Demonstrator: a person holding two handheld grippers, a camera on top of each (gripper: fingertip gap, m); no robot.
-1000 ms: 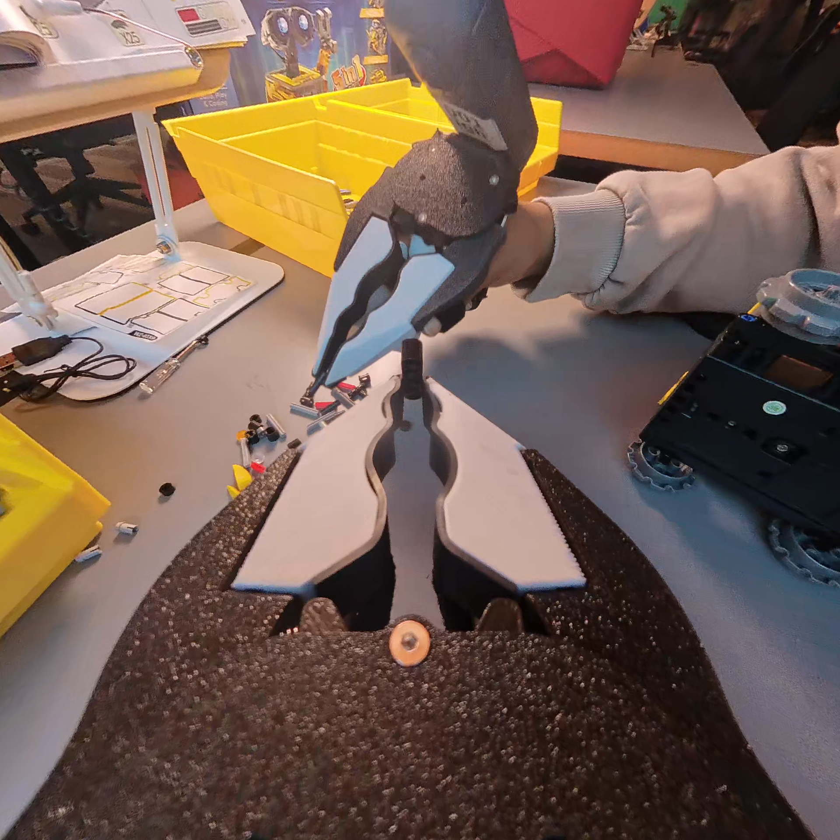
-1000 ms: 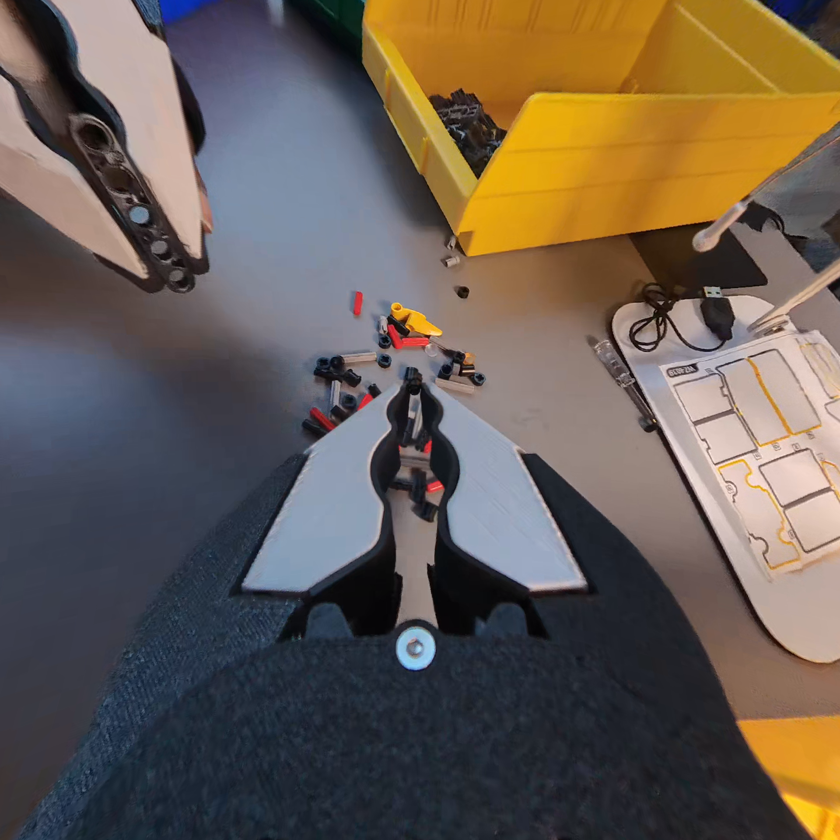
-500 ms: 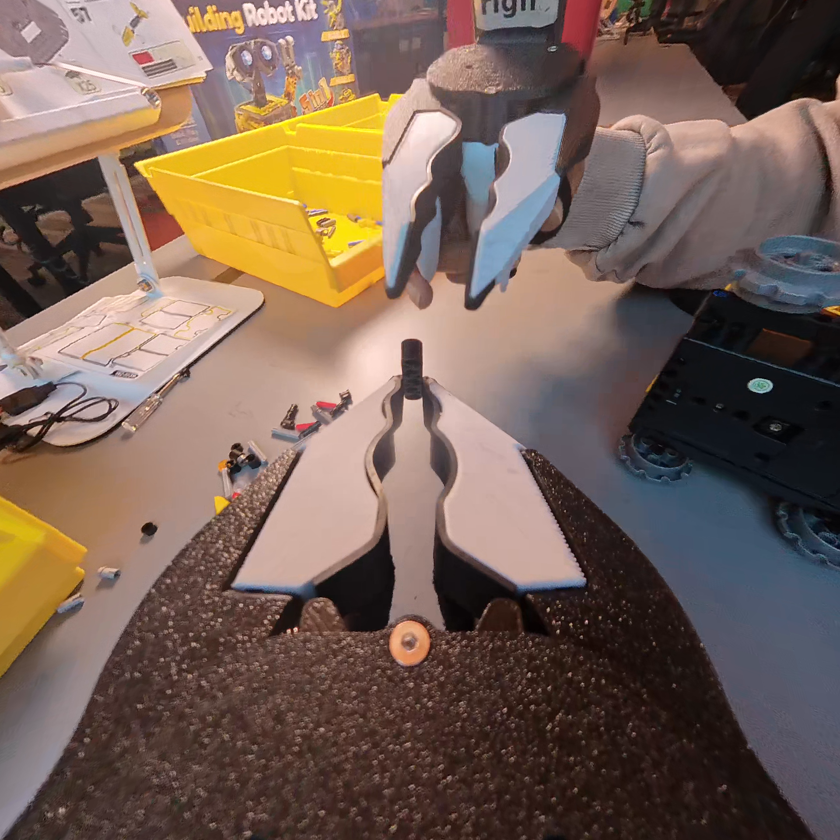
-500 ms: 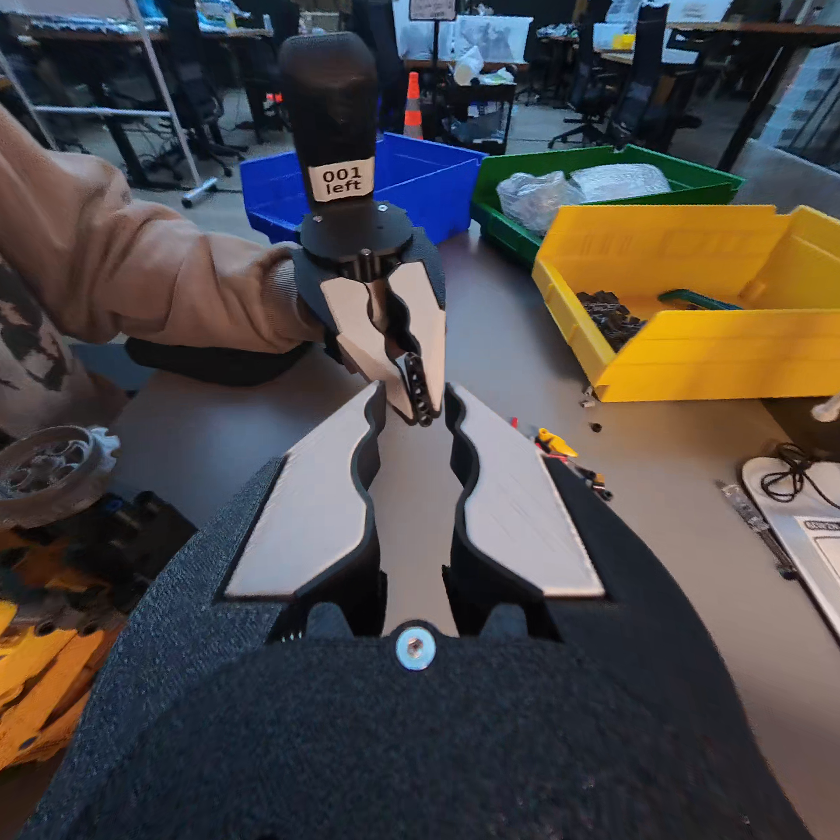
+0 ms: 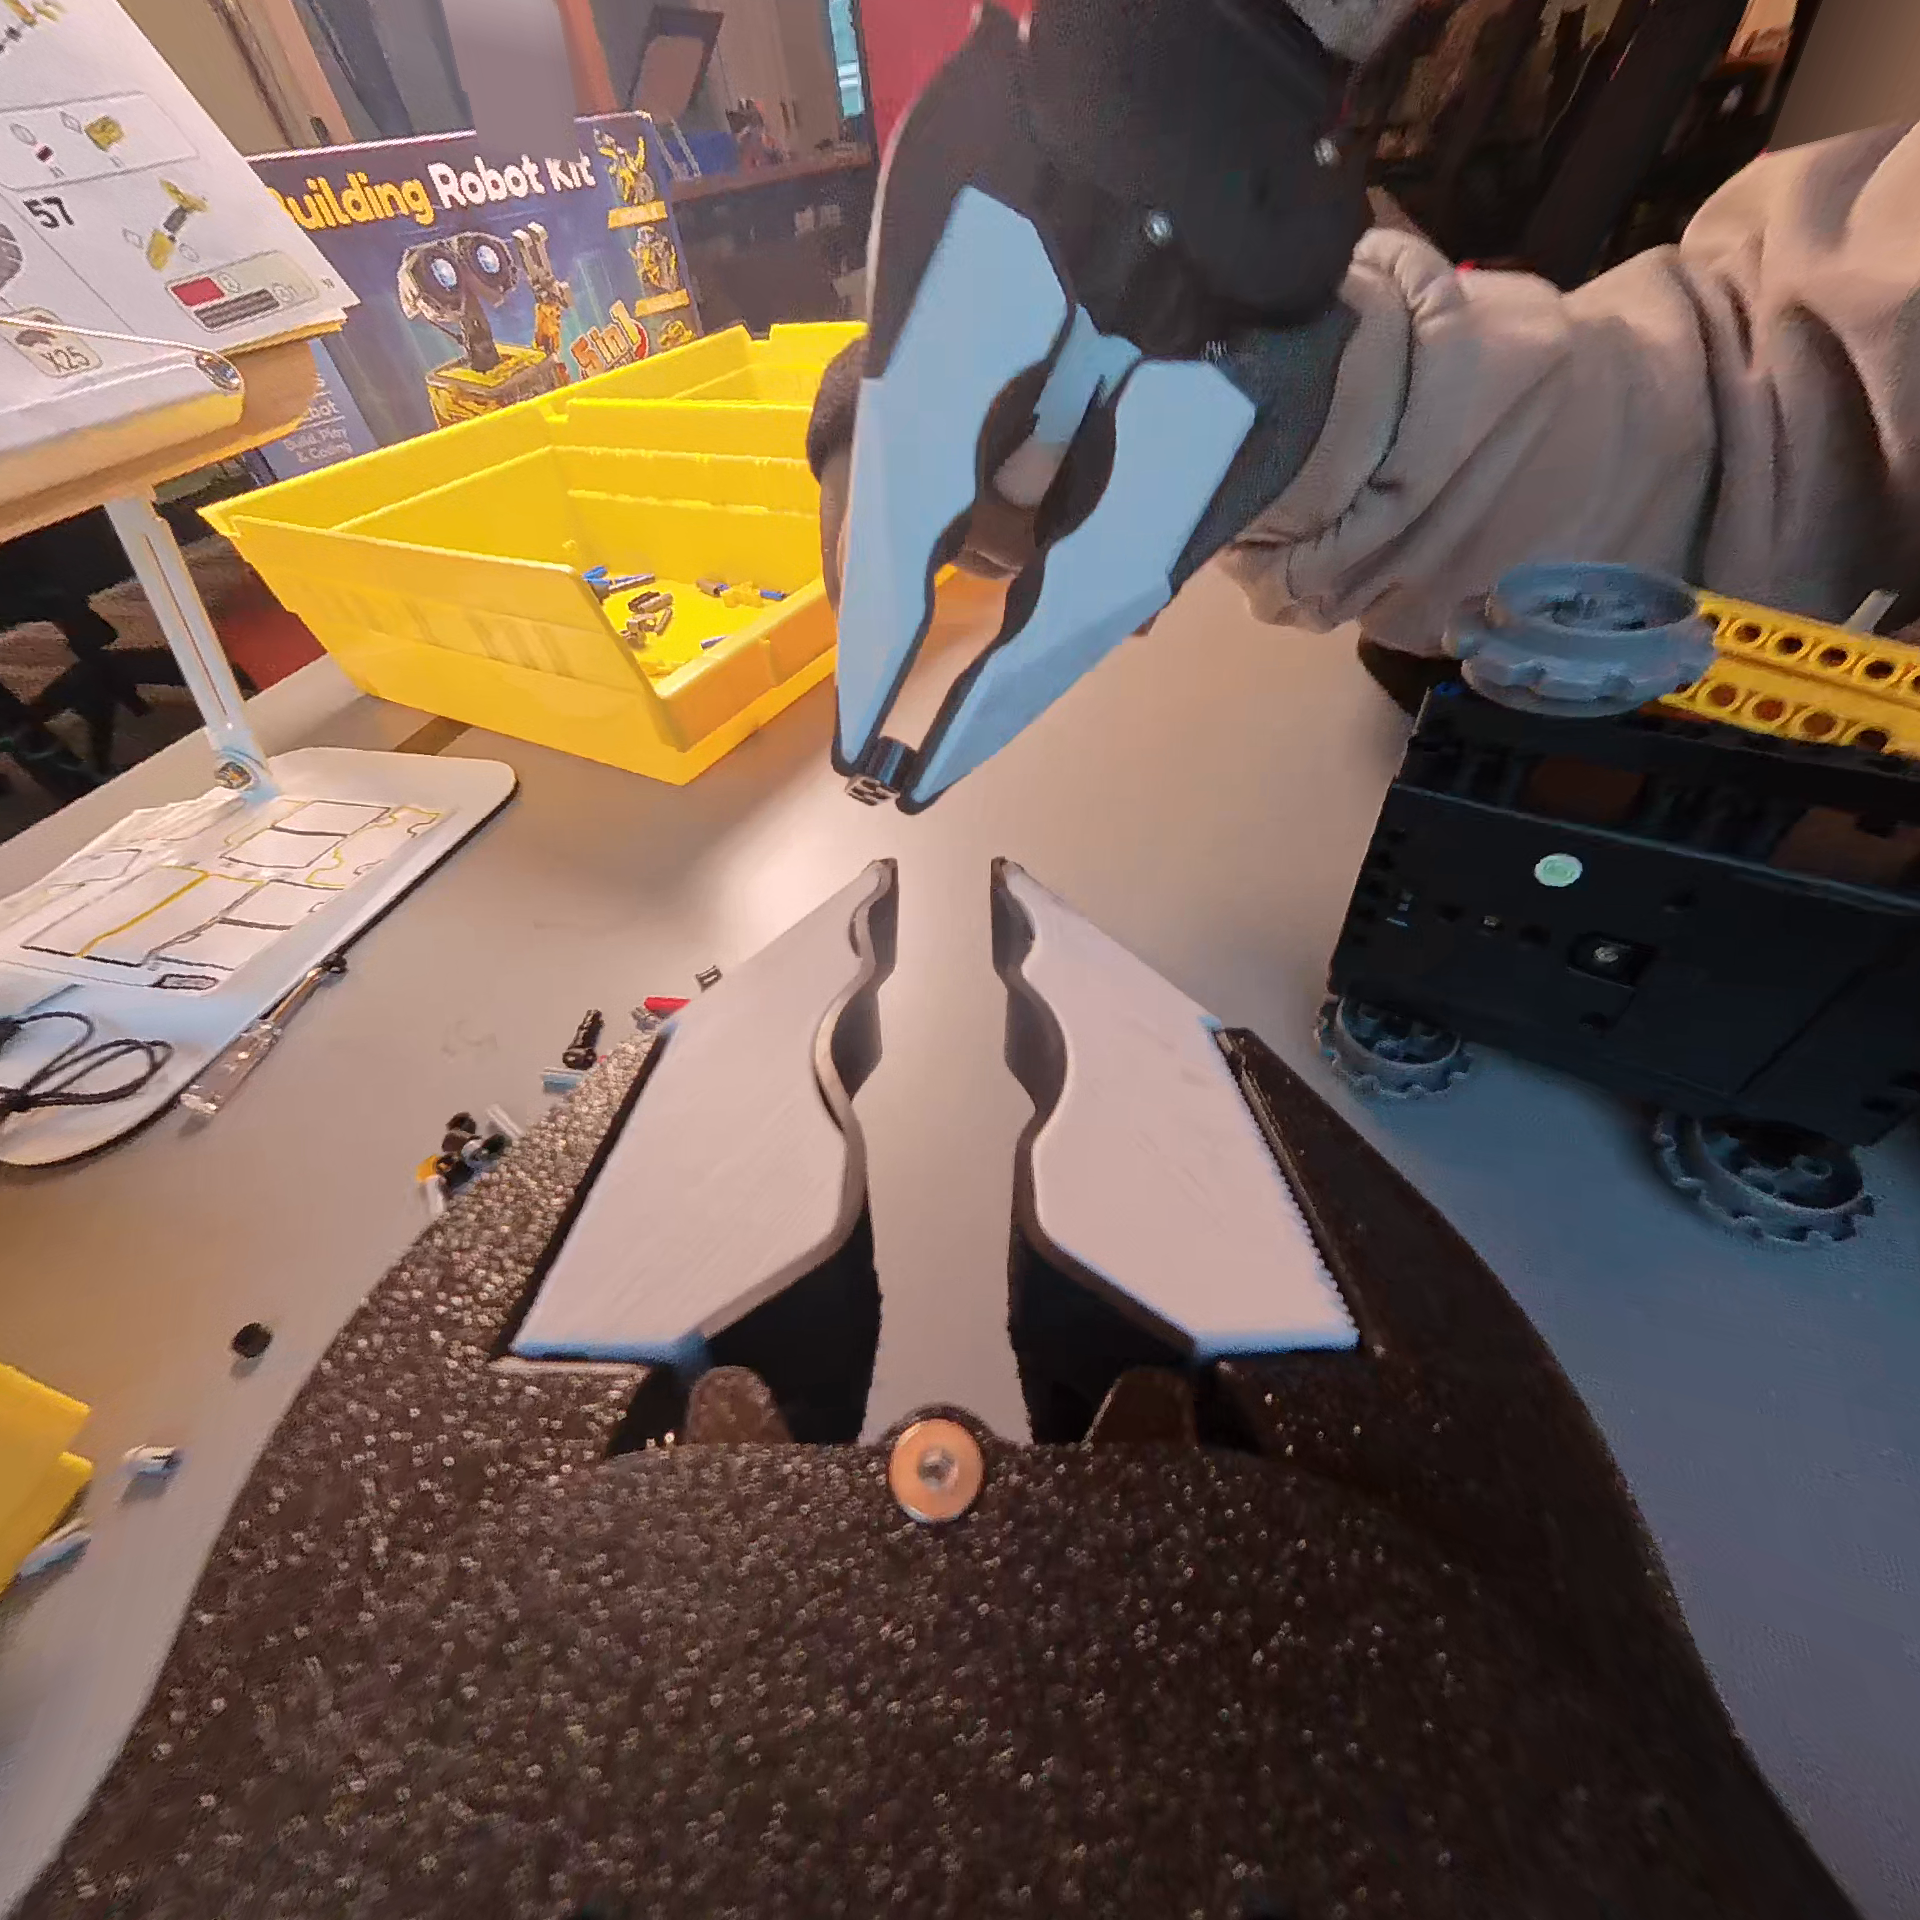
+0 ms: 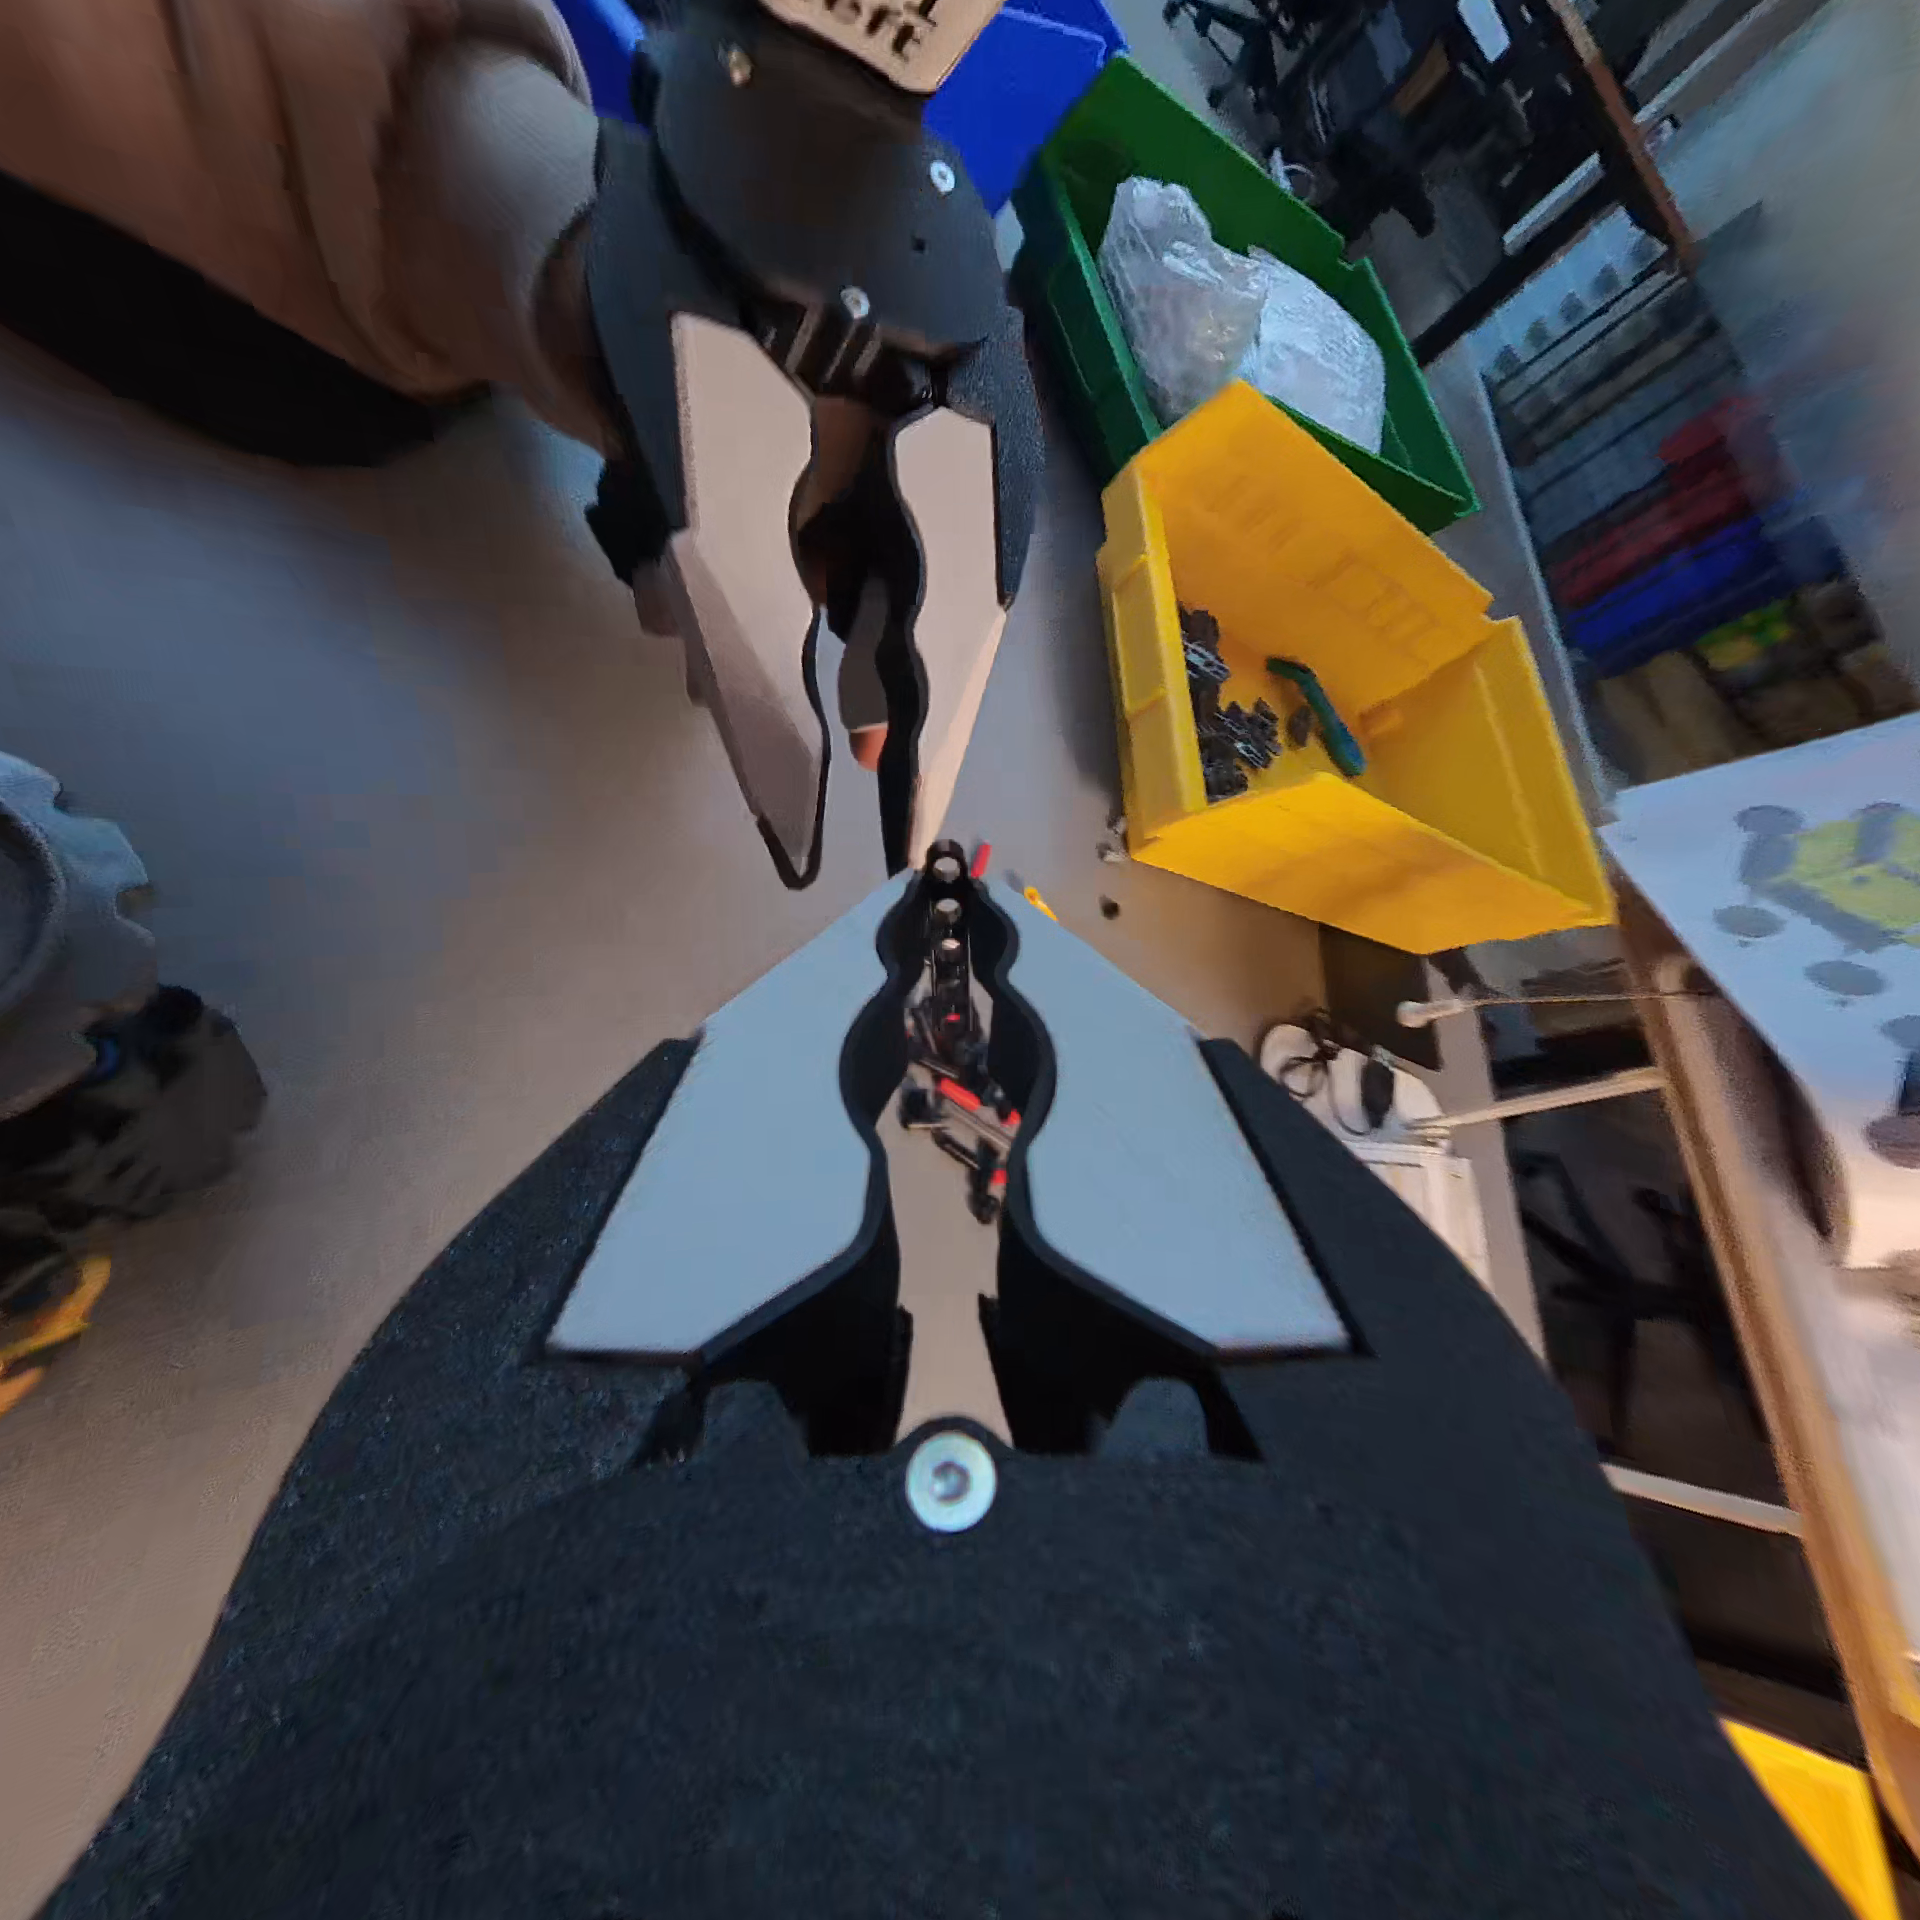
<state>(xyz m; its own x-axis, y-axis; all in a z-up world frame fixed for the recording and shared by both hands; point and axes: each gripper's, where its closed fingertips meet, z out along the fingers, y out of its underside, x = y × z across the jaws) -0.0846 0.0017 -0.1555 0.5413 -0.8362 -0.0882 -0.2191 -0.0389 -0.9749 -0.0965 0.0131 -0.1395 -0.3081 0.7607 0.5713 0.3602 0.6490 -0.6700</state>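
Two claws tip to tip above the worktop [image 5: 1195,831]. Right claw [image 6: 943,868] pinches a black holed beam [image 6: 945,914], long axis along its fingers. Left claw [image 5: 943,864] spread, empty, just beside the beam's end.

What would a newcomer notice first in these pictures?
First, the two grippers meeting tip to tip above the grey table: the right hand-held gripper pinches a black holed beam, and the left hand-held gripper stands open before it. Yellow bins sit behind, a black wheeled model to the right.
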